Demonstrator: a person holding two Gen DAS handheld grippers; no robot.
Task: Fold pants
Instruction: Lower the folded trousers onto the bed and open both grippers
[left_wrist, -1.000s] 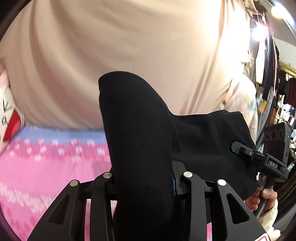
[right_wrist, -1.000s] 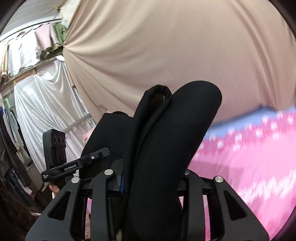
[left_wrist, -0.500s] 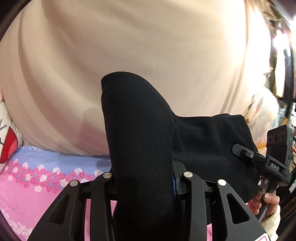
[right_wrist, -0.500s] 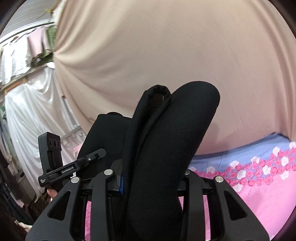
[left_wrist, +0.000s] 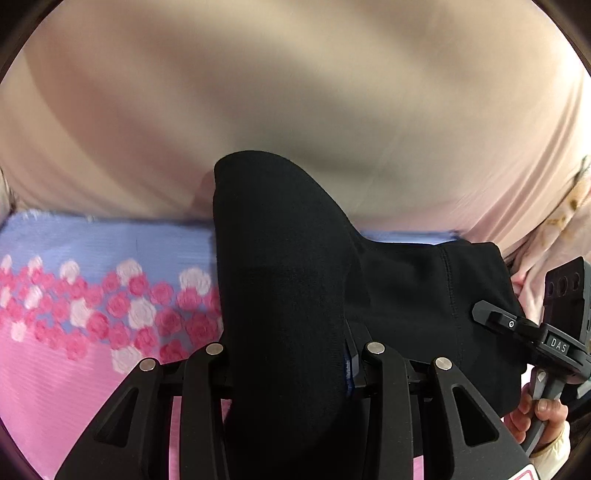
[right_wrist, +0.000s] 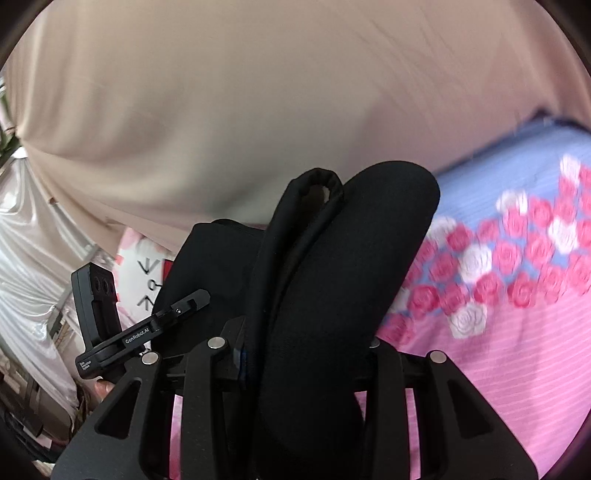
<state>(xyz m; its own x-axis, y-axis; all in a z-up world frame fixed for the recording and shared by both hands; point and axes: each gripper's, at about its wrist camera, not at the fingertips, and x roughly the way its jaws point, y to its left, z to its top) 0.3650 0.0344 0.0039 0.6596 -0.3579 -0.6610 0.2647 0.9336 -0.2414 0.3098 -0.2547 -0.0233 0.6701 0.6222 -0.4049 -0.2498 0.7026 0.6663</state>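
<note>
Above the pink rose-patterned bedspread (left_wrist: 74, 387), the black knit pants (left_wrist: 288, 295) hang between left gripper (left_wrist: 286, 354) and right gripper (right_wrist: 303, 350), each clamped on a bunched edge (likely spreading it before laying it down).

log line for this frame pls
left: shut on pants | right: shut on pants | pants: held up over bedspread | curtain behind
</note>
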